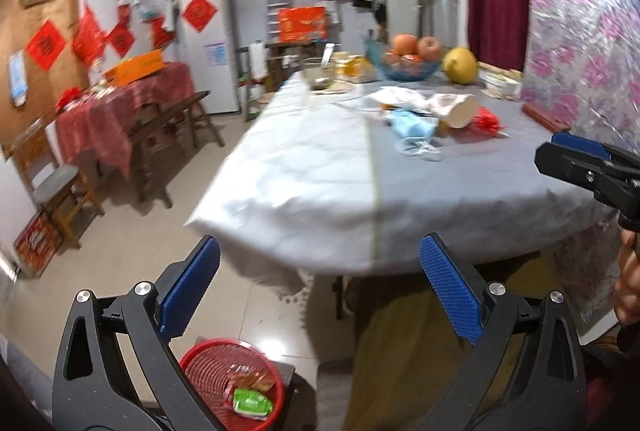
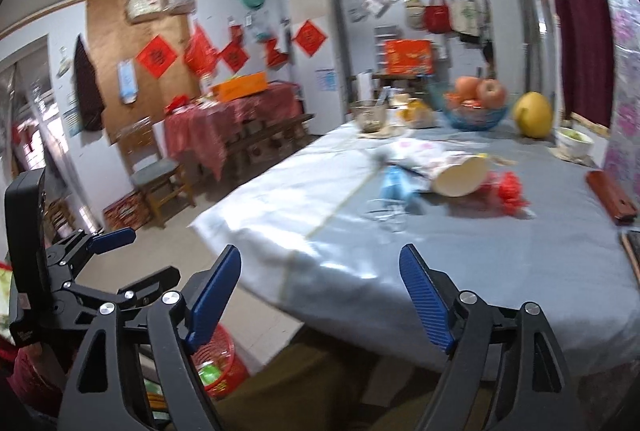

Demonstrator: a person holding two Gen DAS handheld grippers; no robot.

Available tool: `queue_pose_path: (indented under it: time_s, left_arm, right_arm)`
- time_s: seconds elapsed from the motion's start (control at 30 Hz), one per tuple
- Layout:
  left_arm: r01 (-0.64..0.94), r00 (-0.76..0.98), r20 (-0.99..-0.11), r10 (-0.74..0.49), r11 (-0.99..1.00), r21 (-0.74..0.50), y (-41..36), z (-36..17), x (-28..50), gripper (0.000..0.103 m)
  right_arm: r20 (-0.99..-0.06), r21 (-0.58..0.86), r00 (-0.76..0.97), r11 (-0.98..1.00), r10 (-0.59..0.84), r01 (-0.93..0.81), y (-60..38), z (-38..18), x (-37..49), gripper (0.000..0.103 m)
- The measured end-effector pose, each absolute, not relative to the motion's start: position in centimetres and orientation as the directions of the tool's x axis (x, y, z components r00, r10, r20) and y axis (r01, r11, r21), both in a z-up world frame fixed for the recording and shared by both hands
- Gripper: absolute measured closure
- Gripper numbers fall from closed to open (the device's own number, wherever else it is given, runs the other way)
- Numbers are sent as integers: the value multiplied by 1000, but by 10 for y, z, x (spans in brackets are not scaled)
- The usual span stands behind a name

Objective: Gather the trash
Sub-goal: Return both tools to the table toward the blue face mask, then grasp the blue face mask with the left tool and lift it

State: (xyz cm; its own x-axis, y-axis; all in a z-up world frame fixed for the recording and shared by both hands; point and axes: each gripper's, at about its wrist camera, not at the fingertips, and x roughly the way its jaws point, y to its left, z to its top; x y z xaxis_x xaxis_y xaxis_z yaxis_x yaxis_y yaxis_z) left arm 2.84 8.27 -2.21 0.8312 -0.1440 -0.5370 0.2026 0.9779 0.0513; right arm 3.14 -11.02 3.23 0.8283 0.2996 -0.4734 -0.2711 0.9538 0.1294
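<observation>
On the grey-clothed table (image 1: 320, 191) lies a heap of trash: a tipped paper cup (image 1: 462, 111) (image 2: 460, 177), a blue face mask (image 1: 412, 125) (image 2: 394, 187), a crumpled white wrapper (image 1: 408, 99) (image 2: 416, 153) and a red plastic scrap (image 1: 486, 121) (image 2: 508, 191). My left gripper (image 1: 320, 271) hangs open and empty off the table's near edge. Below it on the floor, a red basket (image 1: 208, 359) (image 2: 228, 351) holds a green packet (image 1: 252, 403). My right gripper (image 2: 320, 263) is open and empty over the near edge, well short of the heap.
At the table's far end stand a blue fruit bowl (image 1: 404, 71), a yellow pomelo (image 1: 460, 65), a glass bowl (image 2: 370, 117) and a white bowl (image 2: 574, 143). A red case (image 2: 610, 199) lies at the right edge. A wooden chair (image 2: 154, 171) and a red-clothed table (image 2: 232, 123) stand left.
</observation>
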Motion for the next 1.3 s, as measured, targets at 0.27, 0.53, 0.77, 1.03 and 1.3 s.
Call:
queue_pose_path:
  time_s: [0.27, 0.53, 0.77, 1.03, 1.3]
  left_arm:
    - [292, 806, -556, -202, 953, 78, 19, -27, 81, 7]
    - [315, 770, -605, -201, 945, 87, -8, -42, 134, 7]
    - [320, 731, -649, -211, 946, 53, -21, -54, 184, 7]
    - [323, 678, -684, -269, 945, -51, -27, -55, 238, 7]
    - [338, 639, -707, -304, 936, -96, -56, -61, 287, 7]
  right_arm:
    - [-490, 168, 849, 977, 198, -130, -170, 15, 68, 22]
    - [-533, 168, 837, 985, 119, -33, -209, -12, 119, 22]
    - [-540, 147, 841, 988, 42, 45, -240, -26, 153, 22]
    - [-529, 165, 848, 979, -17, 122, -278, -33, 178, 17]
    - [-544, 195, 839, 972, -5, 133, -288, -45, 195, 17]
